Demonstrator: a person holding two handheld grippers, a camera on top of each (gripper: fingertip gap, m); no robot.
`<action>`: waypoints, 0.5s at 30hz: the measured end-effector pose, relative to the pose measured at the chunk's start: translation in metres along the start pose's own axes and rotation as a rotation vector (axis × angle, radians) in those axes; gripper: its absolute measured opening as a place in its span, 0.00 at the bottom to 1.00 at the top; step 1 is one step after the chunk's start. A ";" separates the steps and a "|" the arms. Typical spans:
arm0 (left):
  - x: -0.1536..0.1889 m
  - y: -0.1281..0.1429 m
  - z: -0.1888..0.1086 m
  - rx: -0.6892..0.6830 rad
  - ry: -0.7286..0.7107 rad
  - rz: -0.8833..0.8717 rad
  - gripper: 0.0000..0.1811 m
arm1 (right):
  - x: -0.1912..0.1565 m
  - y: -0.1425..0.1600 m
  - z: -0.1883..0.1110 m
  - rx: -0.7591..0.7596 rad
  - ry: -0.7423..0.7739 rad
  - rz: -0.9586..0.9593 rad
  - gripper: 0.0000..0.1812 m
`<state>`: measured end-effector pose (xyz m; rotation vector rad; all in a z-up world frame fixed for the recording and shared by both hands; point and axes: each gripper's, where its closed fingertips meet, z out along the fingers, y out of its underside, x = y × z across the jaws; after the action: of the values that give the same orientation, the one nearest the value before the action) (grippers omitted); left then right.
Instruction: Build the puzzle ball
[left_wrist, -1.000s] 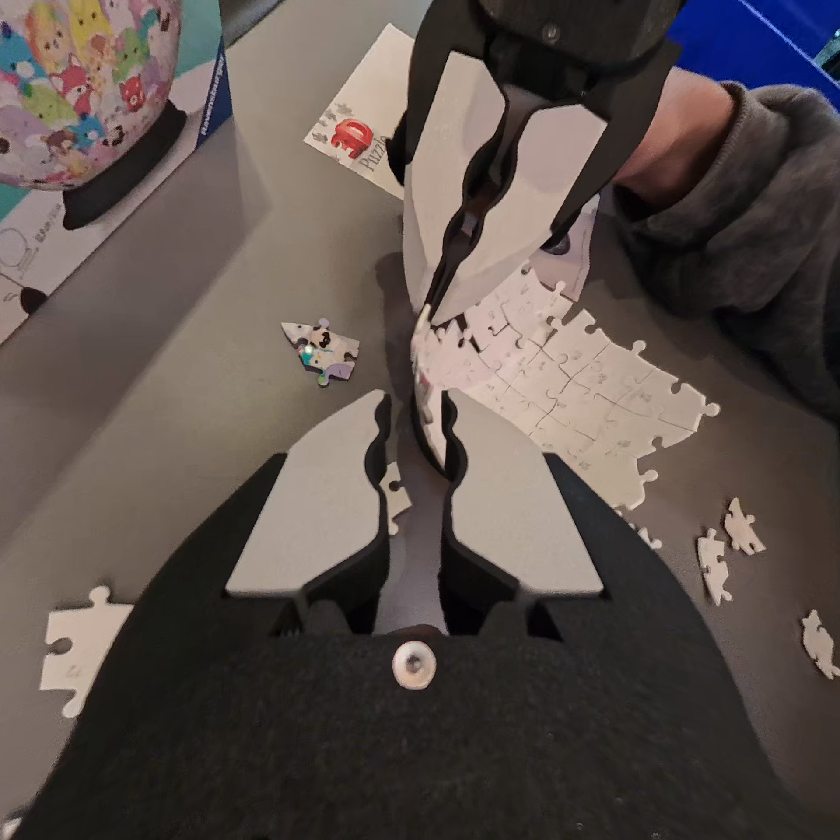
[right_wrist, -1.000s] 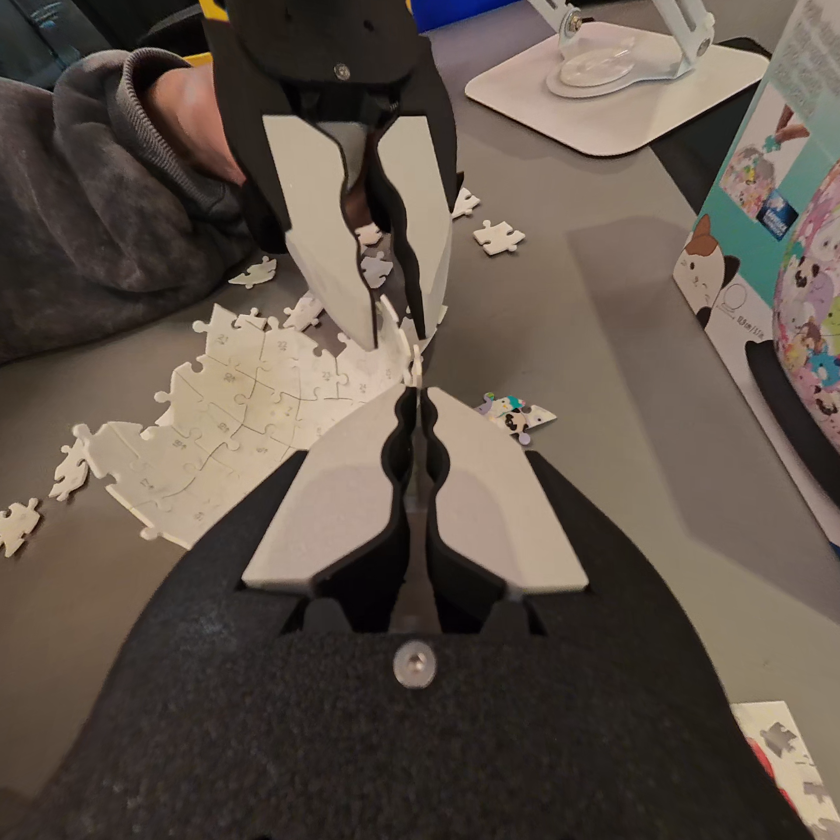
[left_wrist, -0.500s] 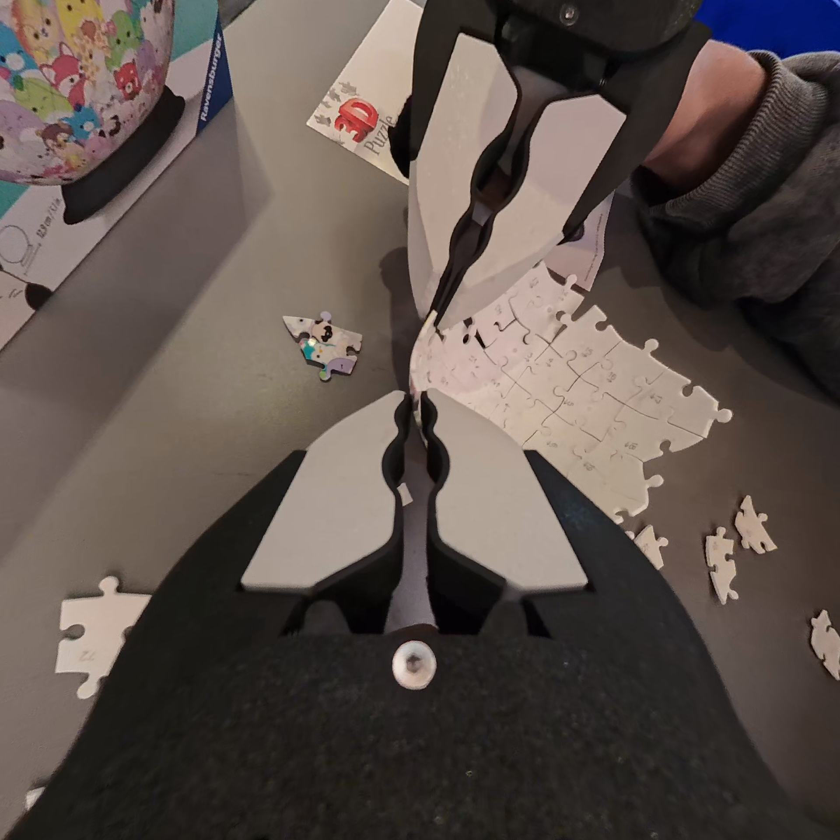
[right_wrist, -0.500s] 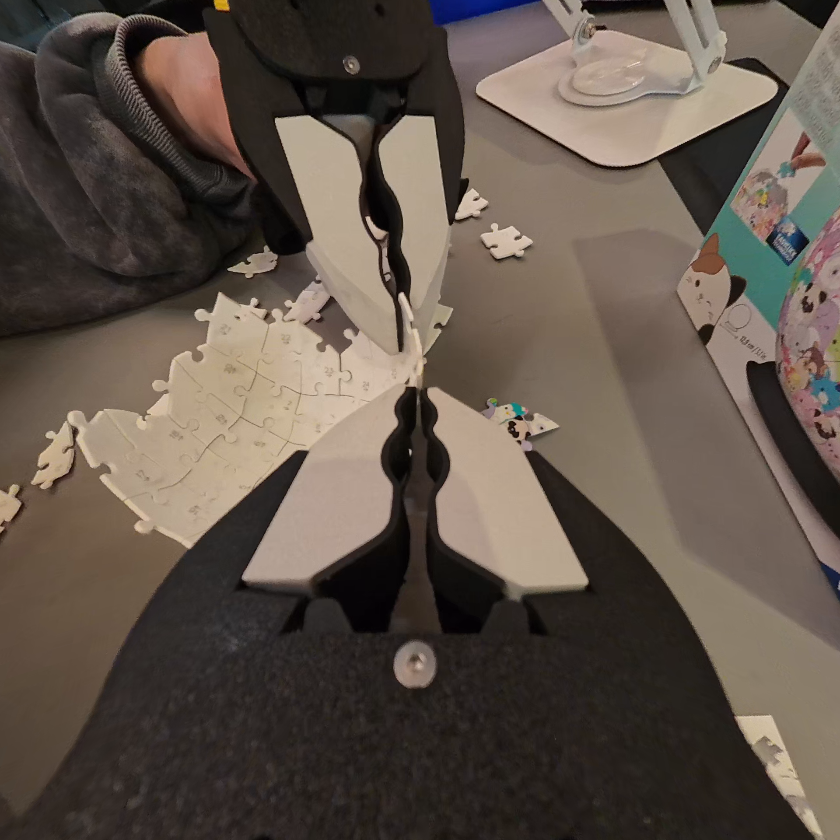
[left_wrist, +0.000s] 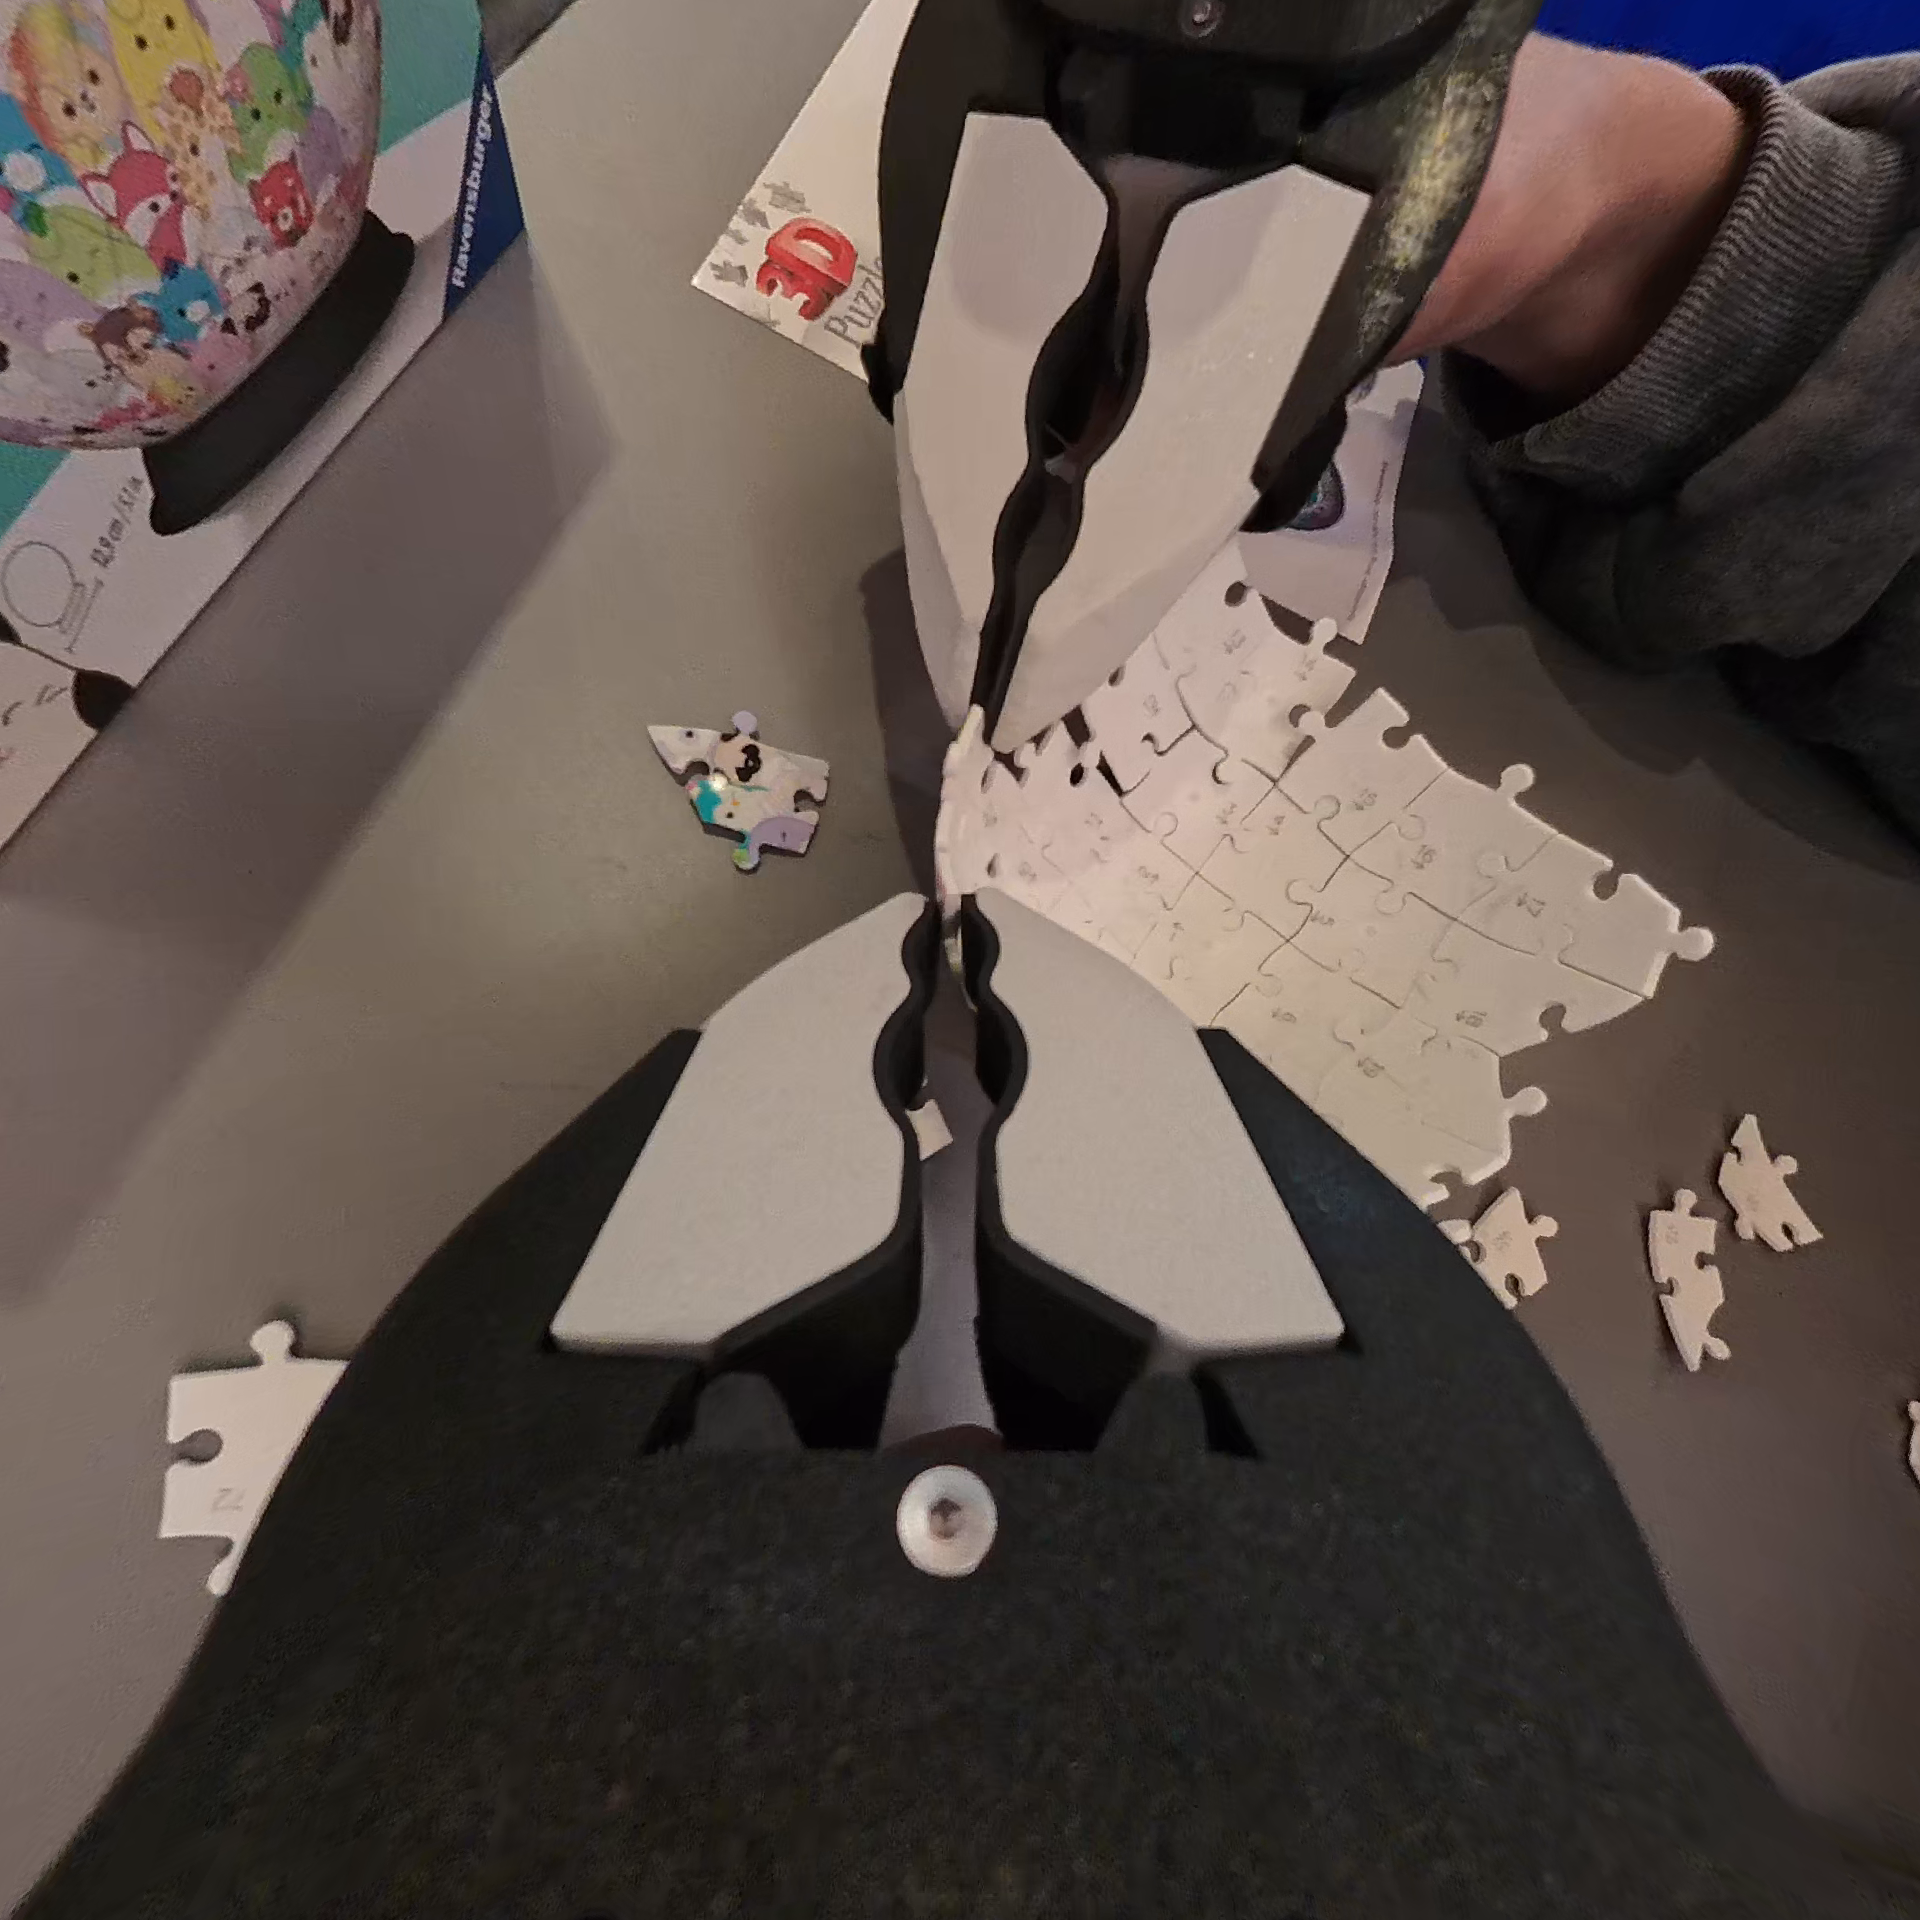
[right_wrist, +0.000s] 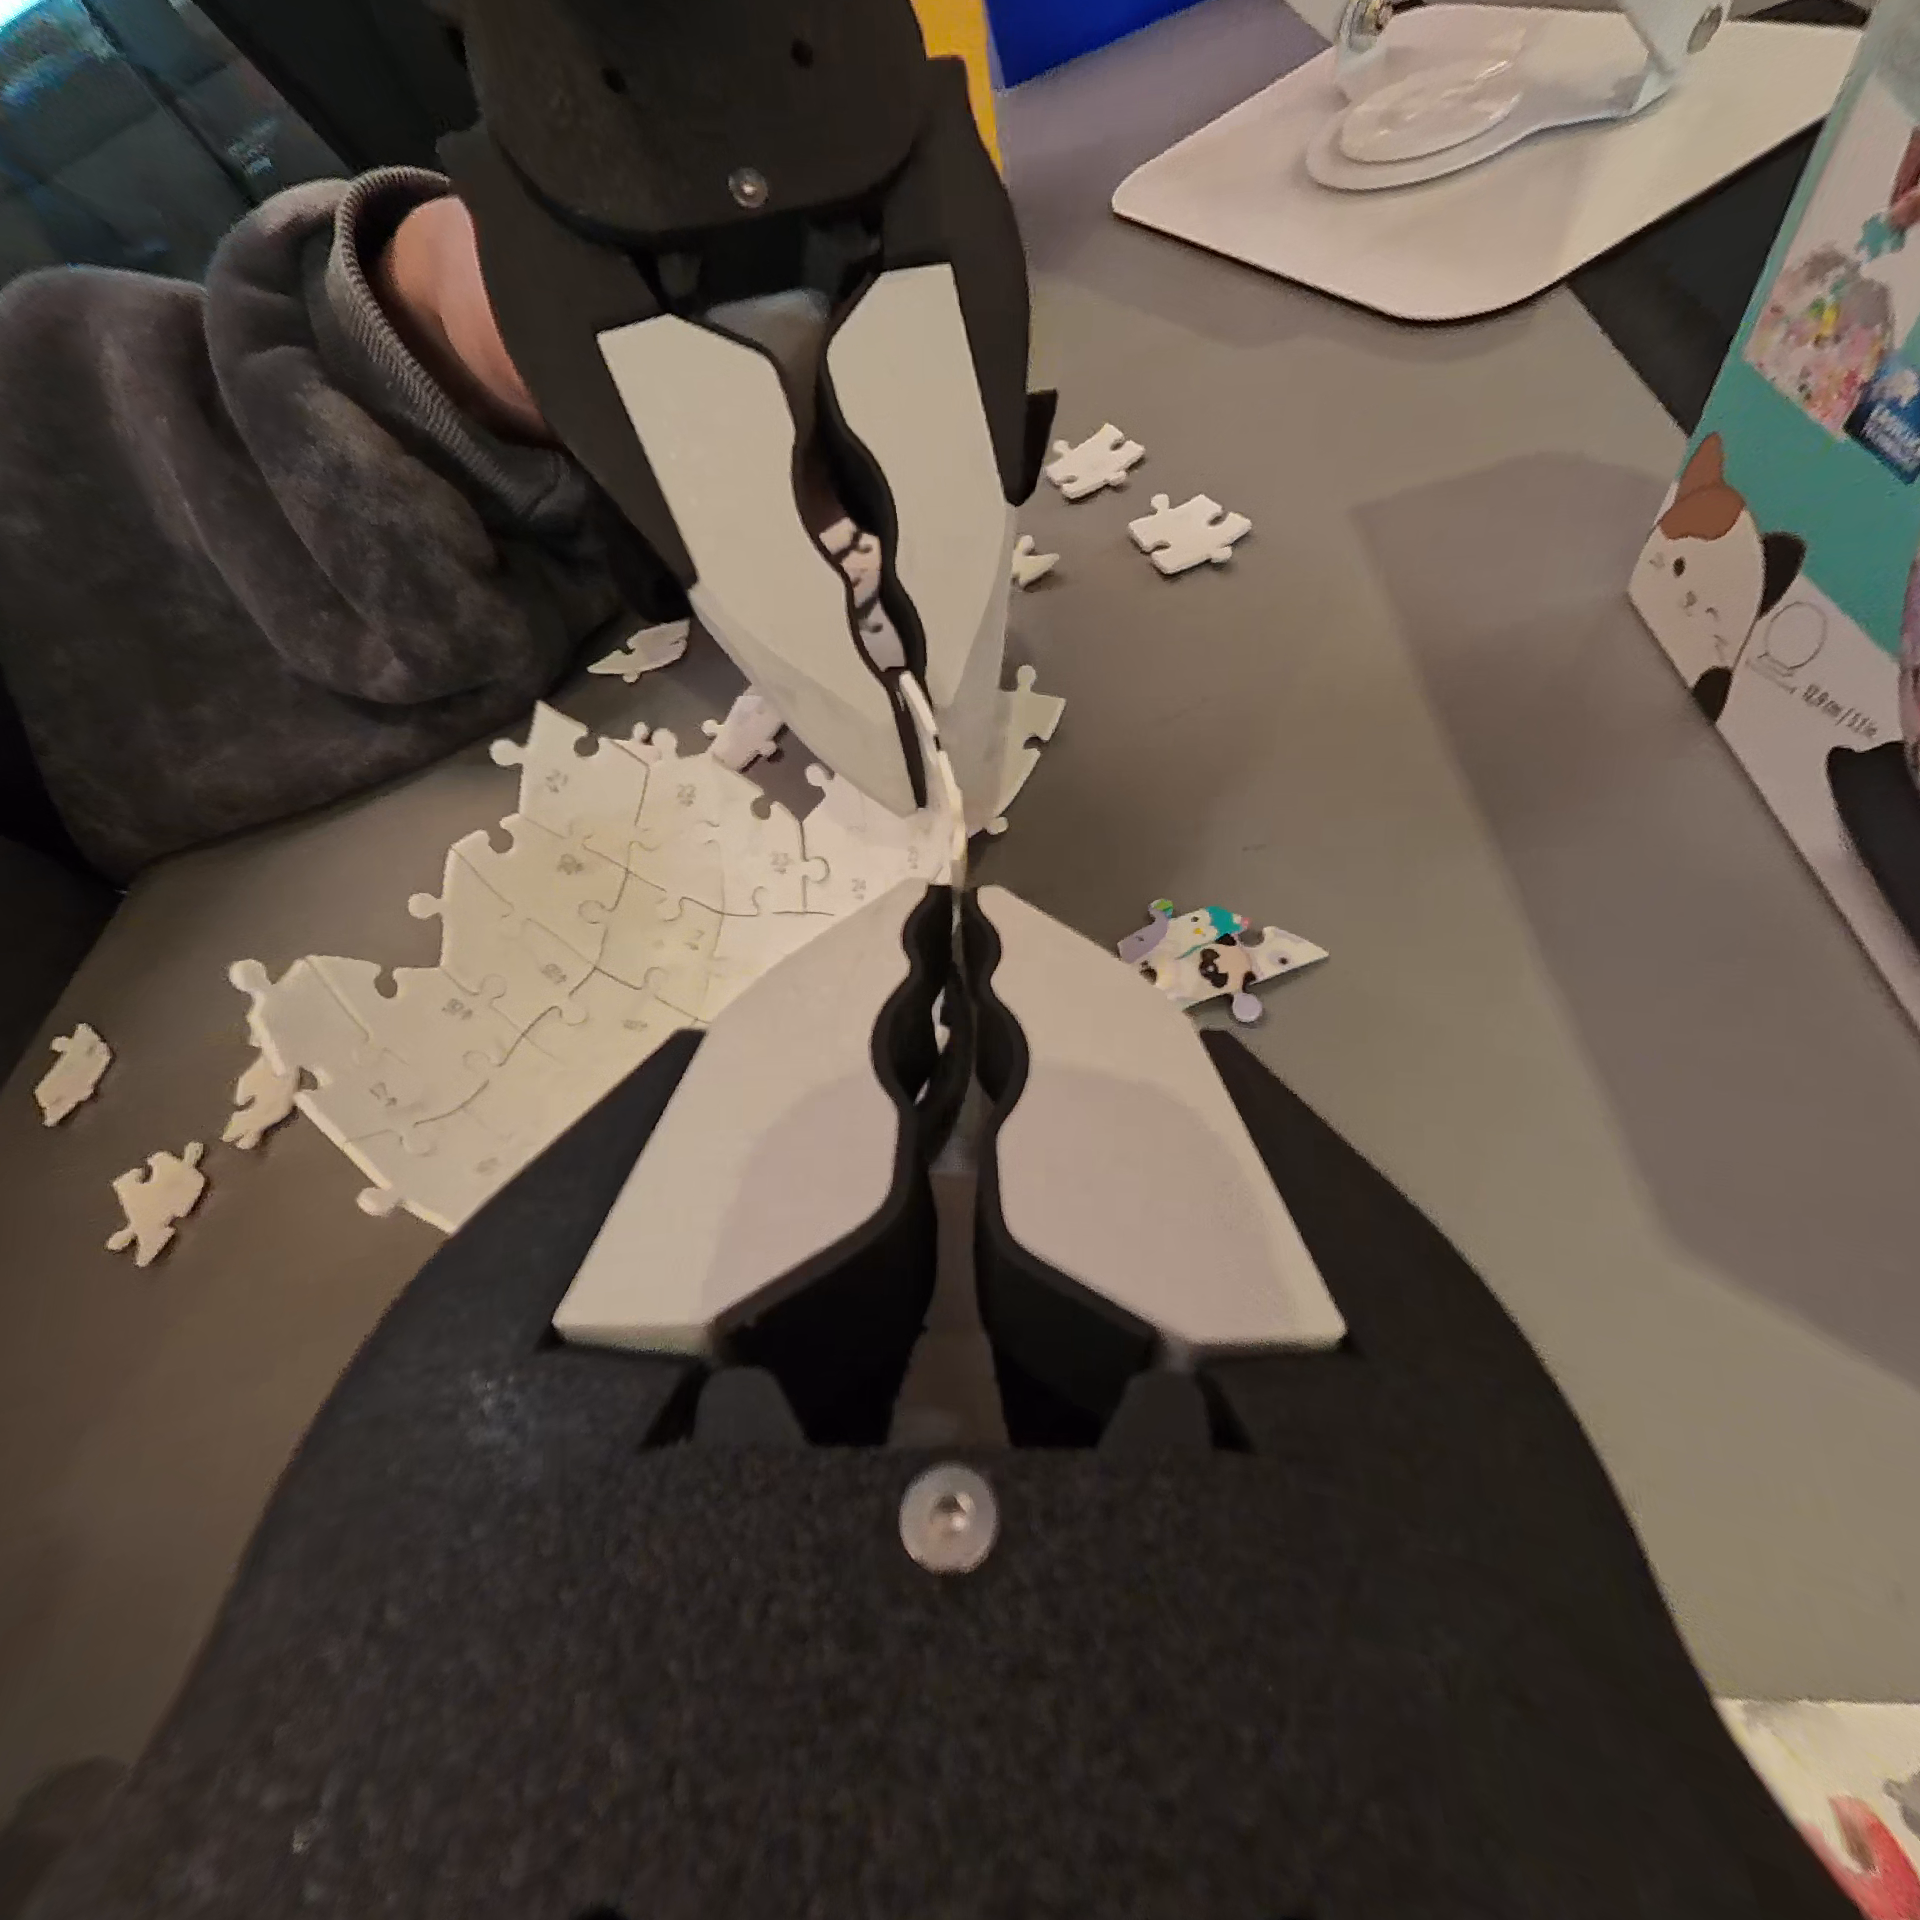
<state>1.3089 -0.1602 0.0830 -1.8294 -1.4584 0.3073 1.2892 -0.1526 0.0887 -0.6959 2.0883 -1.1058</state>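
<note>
The puzzle sheet (left_wrist: 1340, 894), a fan of joined white pieces lying printed side down, rests on the grey table (left_wrist: 436, 935). Its near edge is raised off the surface where both tools meet it.

**Jaw state**
- Left gripper (left_wrist: 951, 925): jaws nearly closed, pinching the raised edge of the sheet.
- Right gripper (right_wrist: 951, 899): jaws nearly closed on the same raised edge, from the opposite side. Whether it grips the sheet itself or a single piece being fitted cannot be told.

**Handling properties (judged)**
- Light; the pieces appear to be thin, stiff plastic with a slight curve.
- The joints are the weak point: the sheet will likely hinge or come apart if lifted from one corner.
- The smooth white backs may slip between the jaws.

**Grip points**
- Take hold at the edge, across a full piece rather than on a tab.
- Keep the two grips close together so the seam between them is supported.

**Nearby items**
- Loose pieces (left_wrist: 1688, 1283) lie beside the sheet.
- A coloured piece (left_wrist: 743, 790) lies apart.
- The puzzle box (left_wrist: 239, 260) stands at the table edge.
</note>
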 end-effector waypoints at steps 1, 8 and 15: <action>0.000 0.000 0.000 0.001 0.000 -0.002 0.02 | 0.000 0.000 0.000 0.006 -0.005 0.006 0.01; 0.000 0.000 0.000 0.002 0.003 -0.008 0.02 | 0.002 0.000 0.001 0.006 -0.008 0.008 0.01; 0.004 0.003 0.002 -0.013 0.036 -0.021 0.07 | 0.004 0.000 0.002 -0.006 0.029 -0.057 0.01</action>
<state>1.3108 -0.1556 0.0805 -1.8192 -1.4575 0.2540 1.2881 -0.1566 0.0862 -0.7511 2.1086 -1.1475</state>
